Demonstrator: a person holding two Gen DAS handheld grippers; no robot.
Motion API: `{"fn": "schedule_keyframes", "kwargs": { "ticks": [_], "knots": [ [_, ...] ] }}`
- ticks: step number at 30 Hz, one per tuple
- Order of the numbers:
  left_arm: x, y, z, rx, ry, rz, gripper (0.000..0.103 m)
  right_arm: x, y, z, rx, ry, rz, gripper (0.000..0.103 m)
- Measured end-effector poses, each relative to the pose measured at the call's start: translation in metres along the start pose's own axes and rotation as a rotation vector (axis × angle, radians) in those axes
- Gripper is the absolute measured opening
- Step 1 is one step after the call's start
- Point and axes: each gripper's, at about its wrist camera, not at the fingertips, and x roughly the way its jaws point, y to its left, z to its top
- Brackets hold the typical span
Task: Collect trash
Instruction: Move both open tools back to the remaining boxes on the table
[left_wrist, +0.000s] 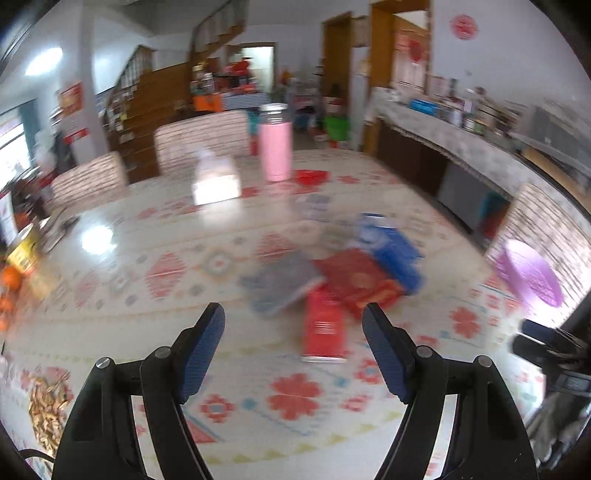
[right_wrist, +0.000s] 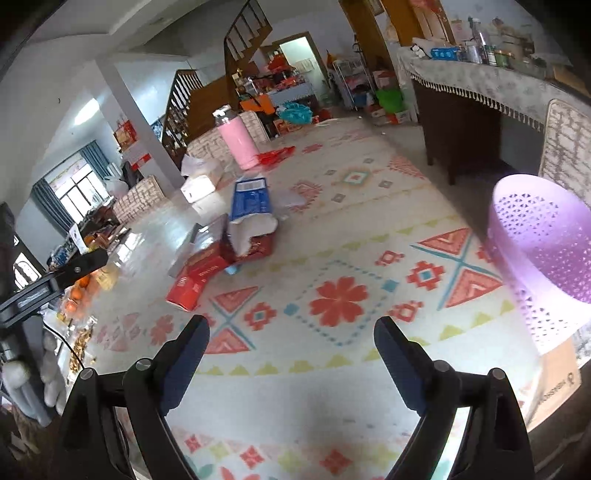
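Note:
A heap of trash lies mid-table on the patterned cloth: a small red box (left_wrist: 324, 328), a flat red carton (left_wrist: 360, 280), a blue carton (left_wrist: 397, 251) and a grey packet (left_wrist: 282, 282). My left gripper (left_wrist: 293, 319) is open and empty, just short of the small red box. The right wrist view shows the same heap: red boxes (right_wrist: 195, 277) and the blue carton (right_wrist: 251, 201). My right gripper (right_wrist: 291, 332) is open and empty over bare cloth. A purple perforated basket (right_wrist: 546, 258) stands at the table's right edge; it also shows in the left wrist view (left_wrist: 528, 273).
A pink flask (left_wrist: 275, 147), a white tissue box (left_wrist: 216, 179) and a red wrapper (left_wrist: 312, 176) stand at the far side. Oranges (left_wrist: 11, 280) and nut shells (left_wrist: 48, 410) lie at the left edge. Chairs ring the table; a sideboard (right_wrist: 480, 88) is at the right.

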Motion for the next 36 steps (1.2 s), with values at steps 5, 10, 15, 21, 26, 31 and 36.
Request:
{"fn": "schedule_keyframes", "kwargs": {
  "ticks": [5, 10, 15, 21, 26, 31, 36],
  "knots": [
    [0.024, 0.029, -0.002, -0.038, 0.028, -0.003, 0.077, 0.007, 0.016, -0.002, -0.060, -0.046, -0.051, 0.094],
    [0.067, 0.017, 0.005, 0.059, 0.092, -0.056, 0.077, 0.022, 0.019, -0.005, -0.065, 0.018, -0.028, 0.095],
    [0.107, 0.017, 0.017, 0.064, 0.164, -0.158, 0.077, 0.024, 0.016, -0.008, -0.066, 0.044, -0.037, 0.095],
    [0.146, 0.022, 0.040, 0.035, 0.199, -0.213, 0.085, 0.028, 0.008, -0.011, -0.032, 0.072, -0.041, 0.095],
    [0.175, 0.034, 0.039, -0.054, 0.305, -0.331, 0.085, 0.029, 0.010, -0.011, -0.037, 0.079, -0.040, 0.095],
    [0.162, 0.028, 0.025, -0.019, 0.298, -0.409, 0.088, 0.035, 0.014, -0.011, -0.043, 0.101, -0.027, 0.095],
    [0.150, 0.010, 0.016, 0.049, 0.291, -0.403, 0.088, 0.048, 0.023, -0.009, -0.053, 0.123, -0.012, 0.095]
  ]
}}
